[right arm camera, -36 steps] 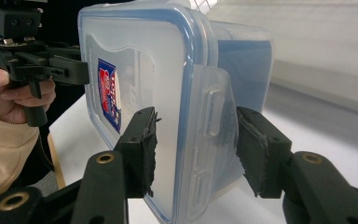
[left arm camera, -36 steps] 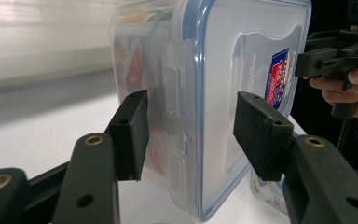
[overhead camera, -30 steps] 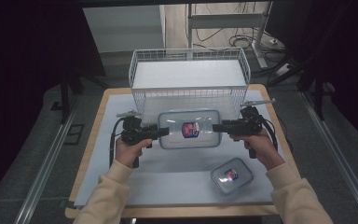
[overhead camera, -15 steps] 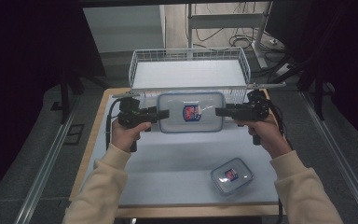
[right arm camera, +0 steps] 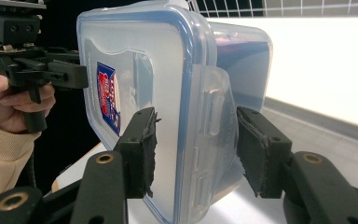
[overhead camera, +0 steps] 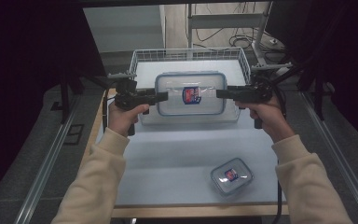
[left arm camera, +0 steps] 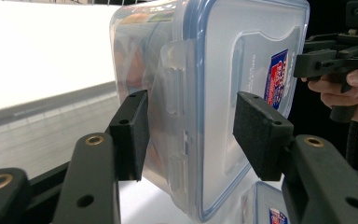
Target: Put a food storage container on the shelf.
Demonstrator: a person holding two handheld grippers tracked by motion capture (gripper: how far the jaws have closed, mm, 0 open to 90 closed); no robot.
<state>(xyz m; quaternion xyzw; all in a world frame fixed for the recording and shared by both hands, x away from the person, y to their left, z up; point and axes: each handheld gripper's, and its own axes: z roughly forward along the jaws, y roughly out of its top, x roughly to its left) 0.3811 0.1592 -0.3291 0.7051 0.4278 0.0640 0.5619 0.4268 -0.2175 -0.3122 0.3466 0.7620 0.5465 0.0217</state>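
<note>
Two grippers carry one load: the large clear container hangs in the air over the wire basket, my left gripper clamped on one short end, my right gripper on the other. Main risk: smooth plastic slipping if either grip eases, dropping it onto the rim. Lesser: uneven hands tilting it. The small container sits clear.

Clear container — blue-rimmed lid, red-blue label — black tools.

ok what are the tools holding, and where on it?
Both hold the large container: left tool clamps its left short end, right tool the right, each across lid and base at the latch.
</note>
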